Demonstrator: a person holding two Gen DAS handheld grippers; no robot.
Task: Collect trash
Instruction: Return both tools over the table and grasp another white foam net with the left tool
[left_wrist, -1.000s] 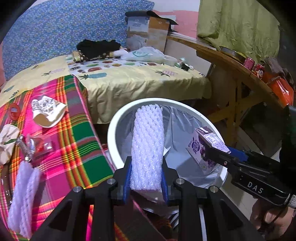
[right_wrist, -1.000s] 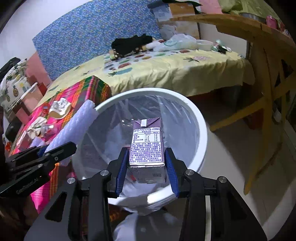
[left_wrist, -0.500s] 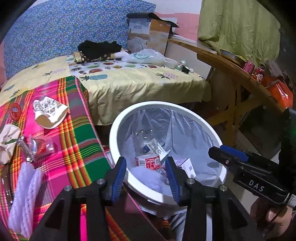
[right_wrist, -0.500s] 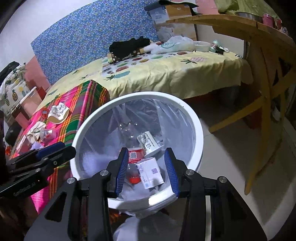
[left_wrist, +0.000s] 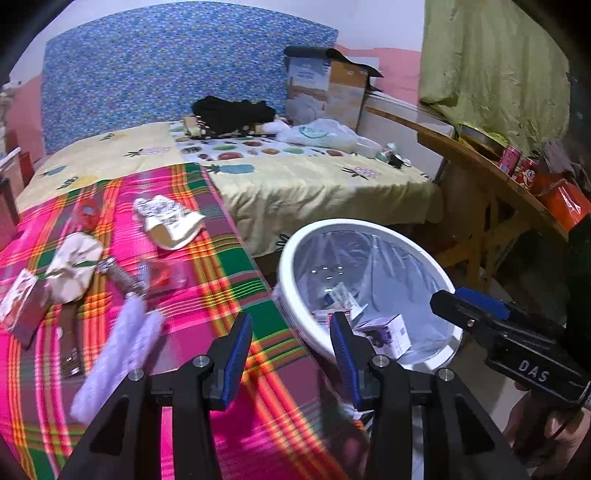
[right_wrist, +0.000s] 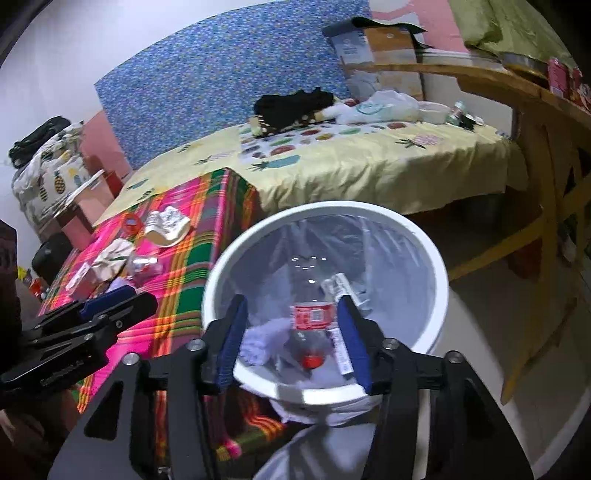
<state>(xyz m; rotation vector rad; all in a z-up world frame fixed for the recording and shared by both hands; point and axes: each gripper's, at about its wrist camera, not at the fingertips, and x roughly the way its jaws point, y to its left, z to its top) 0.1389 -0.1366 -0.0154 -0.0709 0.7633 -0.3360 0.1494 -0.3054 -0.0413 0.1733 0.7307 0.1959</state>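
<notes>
My left gripper (left_wrist: 291, 354) is open and empty, hovering over the edge of the plaid-covered table (left_wrist: 229, 295) just left of the white bin (left_wrist: 369, 226). A white foam net (left_wrist: 122, 350) lies on the cloth to its left. My right gripper (right_wrist: 293, 343) hangs over the bin's near rim (right_wrist: 424, 236), its jaws opening with nothing between them. Inside the lined bin lie a purple-and-white carton (left_wrist: 388, 332), a clear bottle with a red label (right_wrist: 314, 317) and crumpled white trash. Each gripper shows in the other's view: the right gripper (left_wrist: 447, 295) and the left gripper (right_wrist: 129, 299).
More litter sits on the plaid cloth: a crushed paper cup (left_wrist: 170, 221), a white wrapper (left_wrist: 74, 266), a red lid (left_wrist: 86, 212) and clear plastic packaging (left_wrist: 162, 273). A bed with a yellow sheet (left_wrist: 314, 184) is behind, and a wooden table (left_wrist: 480, 166) stands to the right.
The foam net left my left gripper and the carton left my right gripper; both dropped into the bin. The left gripper then swung left toward the table, and the right jaws widened.
</notes>
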